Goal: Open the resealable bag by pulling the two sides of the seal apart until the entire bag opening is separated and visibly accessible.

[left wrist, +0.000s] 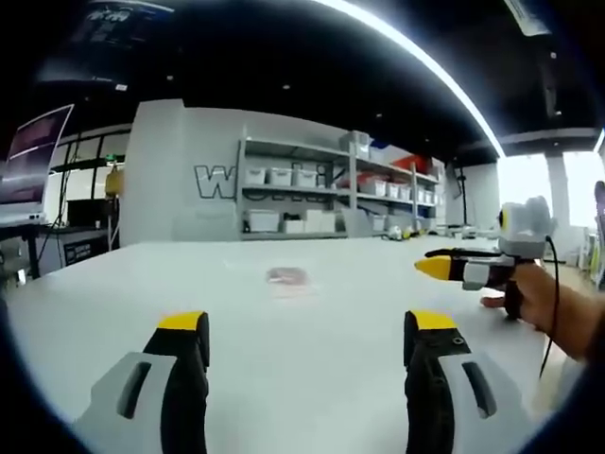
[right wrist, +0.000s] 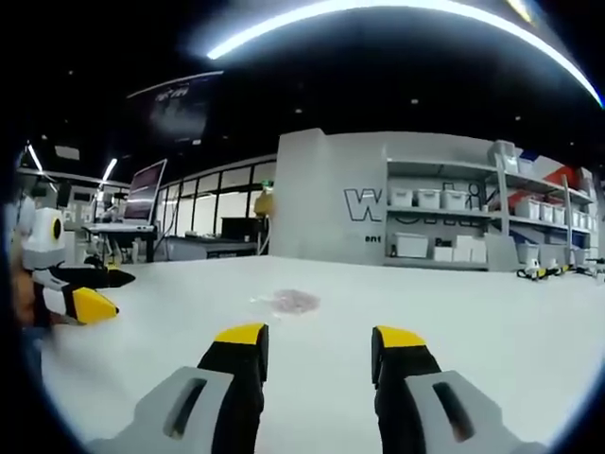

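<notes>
Looks like a lab or workshop hall, large and open. Dark ceiling crossed by a long bright light strip at twelve o'clock. Broad white worktable spread across the lower half of both views. Beyond it, at about one o'clock in the left gripper view, metal shelving stacked with white storage bins, set against a grey partition wall bearing large lettering. Glazed office fronts and a monitor on a stand at ten o'clock in the right gripper view.
</notes>
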Demonstrator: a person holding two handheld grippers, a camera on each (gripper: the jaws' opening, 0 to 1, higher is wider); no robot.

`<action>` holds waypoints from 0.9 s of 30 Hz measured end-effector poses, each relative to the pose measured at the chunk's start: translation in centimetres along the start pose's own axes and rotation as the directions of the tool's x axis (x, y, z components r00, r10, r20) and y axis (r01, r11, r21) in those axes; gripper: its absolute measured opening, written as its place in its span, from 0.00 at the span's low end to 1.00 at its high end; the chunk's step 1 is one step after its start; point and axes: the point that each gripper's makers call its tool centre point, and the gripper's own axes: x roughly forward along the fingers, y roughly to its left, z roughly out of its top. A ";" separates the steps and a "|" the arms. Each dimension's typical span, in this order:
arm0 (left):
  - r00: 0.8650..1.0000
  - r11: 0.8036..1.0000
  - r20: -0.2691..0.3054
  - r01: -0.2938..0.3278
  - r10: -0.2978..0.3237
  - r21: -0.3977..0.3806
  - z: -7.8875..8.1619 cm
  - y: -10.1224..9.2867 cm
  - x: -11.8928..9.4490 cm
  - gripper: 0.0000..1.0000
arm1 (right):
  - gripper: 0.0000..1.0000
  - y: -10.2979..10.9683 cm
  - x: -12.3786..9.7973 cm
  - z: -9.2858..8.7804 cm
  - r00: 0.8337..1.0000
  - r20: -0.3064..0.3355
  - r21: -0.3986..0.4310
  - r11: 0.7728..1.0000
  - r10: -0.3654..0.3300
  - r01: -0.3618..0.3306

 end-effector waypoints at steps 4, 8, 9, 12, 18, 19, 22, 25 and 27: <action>1.000 1.000 -0.003 0.003 -0.003 0.001 -0.1 -0.1 0.0 0.84 | 0.43 0.0 0.0 0.0 1.000 -0.001 0.000 1.000 0.001 -0.001; 1.000 1.000 -0.002 0.005 -0.005 -0.002 0.0 -0.1 0.0 0.83 | 0.42 0.0 0.0 0.0 1.000 0.000 -0.002 1.000 0.004 -0.004; 1.000 1.000 -0.005 0.004 -0.004 -0.002 -0.1 -0.1 0.0 0.83 | 0.41 0.1 0.0 0.0 1.000 0.002 -0.003 1.000 0.005 -0.005; 1.000 1.000 -0.008 0.006 -0.006 -0.003 -0.2 -0.1 0.0 0.83 | 0.35 0.4 0.1 0.5 0.999 0.023 -0.013 1.000 0.025 -0.025; 1.000 1.000 -0.008 0.005 -0.005 -0.005 -0.1 -0.1 0.0 0.83 | 0.32 0.6 0.2 0.9 0.999 0.037 -0.031 0.999 0.034 -0.033; 1.000 1.000 -0.008 0.006 -0.006 -0.006 -0.1 -0.1 0.0 0.83 | 0.31 0.6 0.2 0.9 0.999 0.036 -0.034 0.999 0.036 -0.034; 1.000 1.000 -0.010 0.006 -0.006 -0.006 -0.2 -0.1 -0.1 0.82 | 0.28 0.9 0.2 1.0 0.998 0.042 -0.042 0.998 0.047 -0.045; 1.000 1.000 -0.014 0.008 -0.008 -0.007 -0.3 -0.1 -0.1 0.82 | 0.25 1.2 0.2 1.1 0.997 0.050 -0.051 0.997 0.056 -0.053; 1.000 1.000 -0.009 0.008 -0.008 -0.009 -0.2 -0.1 -0.1 0.82 | 0.25 1.3 0.2 1.1 0.997 0.047 -0.054 0.997 0.058 -0.056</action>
